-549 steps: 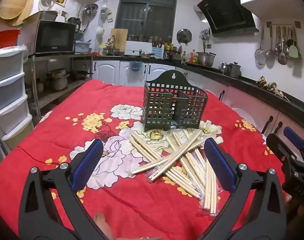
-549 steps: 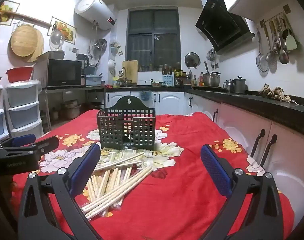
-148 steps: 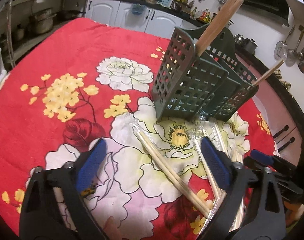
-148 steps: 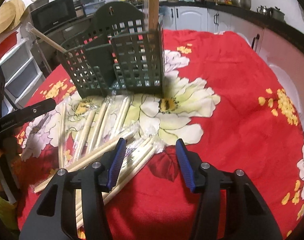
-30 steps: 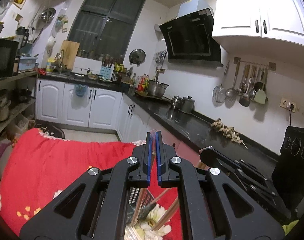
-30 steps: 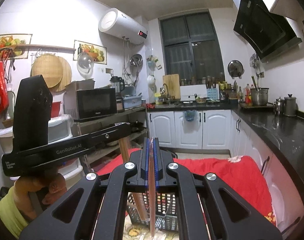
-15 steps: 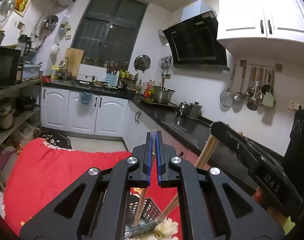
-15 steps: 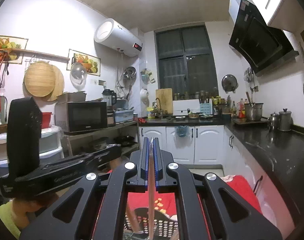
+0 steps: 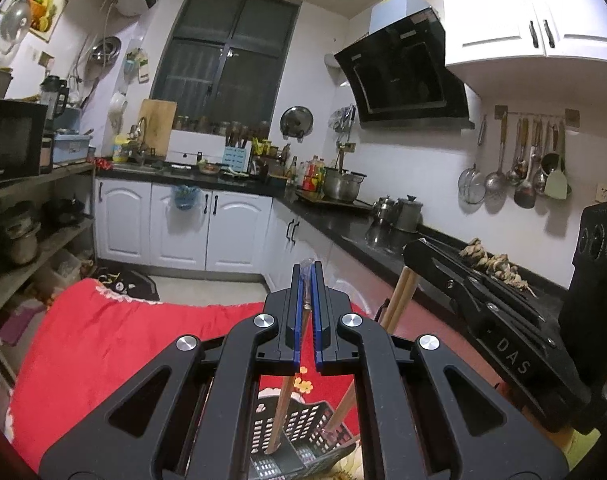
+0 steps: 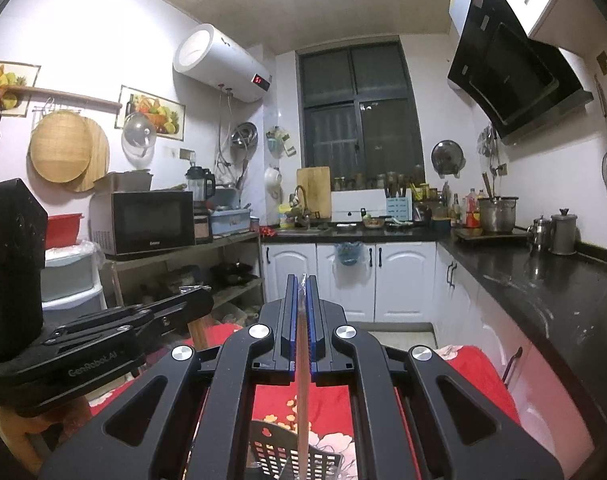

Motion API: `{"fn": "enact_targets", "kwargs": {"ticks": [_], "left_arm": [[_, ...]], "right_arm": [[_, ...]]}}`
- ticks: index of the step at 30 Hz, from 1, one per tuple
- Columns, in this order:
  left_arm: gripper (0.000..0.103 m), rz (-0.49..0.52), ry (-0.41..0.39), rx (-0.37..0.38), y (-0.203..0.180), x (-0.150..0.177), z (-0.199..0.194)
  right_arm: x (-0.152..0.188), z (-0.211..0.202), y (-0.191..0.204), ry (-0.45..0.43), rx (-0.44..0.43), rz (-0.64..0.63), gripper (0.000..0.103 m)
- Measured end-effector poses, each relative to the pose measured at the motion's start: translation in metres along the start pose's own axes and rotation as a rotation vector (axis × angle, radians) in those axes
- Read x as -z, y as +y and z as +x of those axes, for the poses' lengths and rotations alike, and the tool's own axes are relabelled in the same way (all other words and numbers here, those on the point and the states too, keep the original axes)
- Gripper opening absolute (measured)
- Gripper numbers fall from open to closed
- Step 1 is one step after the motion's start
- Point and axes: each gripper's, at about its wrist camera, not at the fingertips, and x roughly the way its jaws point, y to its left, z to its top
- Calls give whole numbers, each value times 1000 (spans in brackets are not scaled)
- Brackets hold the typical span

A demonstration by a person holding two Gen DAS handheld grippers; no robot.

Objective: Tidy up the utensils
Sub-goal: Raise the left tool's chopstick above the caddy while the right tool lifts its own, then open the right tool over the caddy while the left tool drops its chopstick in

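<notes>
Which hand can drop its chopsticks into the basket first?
Probably left: the left gripper holds wrapped wooden chopsticks whose tips already reach into the dark green plastic basket.

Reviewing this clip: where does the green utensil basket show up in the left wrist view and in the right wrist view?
Left wrist view: the green utensil basket sits at bottom centre, seen below the shut left gripper, with chopsticks standing in it.
Right wrist view: only its arched back shows, at the bottom edge under the right gripper.
Shared landmark: the dark window.
</notes>
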Motion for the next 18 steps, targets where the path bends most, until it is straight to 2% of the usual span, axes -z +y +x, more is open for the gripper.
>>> {"fn": "enact_targets", "kwargs": {"ticks": [10,12,15,16,18], "left_arm": [[2,-31,77,-6,14,24,19],[2,-35,98,-9,15,28,21],[2,-35,117,-19,17,31,22],[3,-34,120,-24,17,31,22],[11,-32,119,-31,19,33,19]], "right_arm": [[27,18,-4,63,26,24,5],[30,19,-6,77,46,30,10],[32,16,-8,81,63,51,27],[32,14,-8,80,64,52,27],[33,9,-9,81,81,42,32]]}}
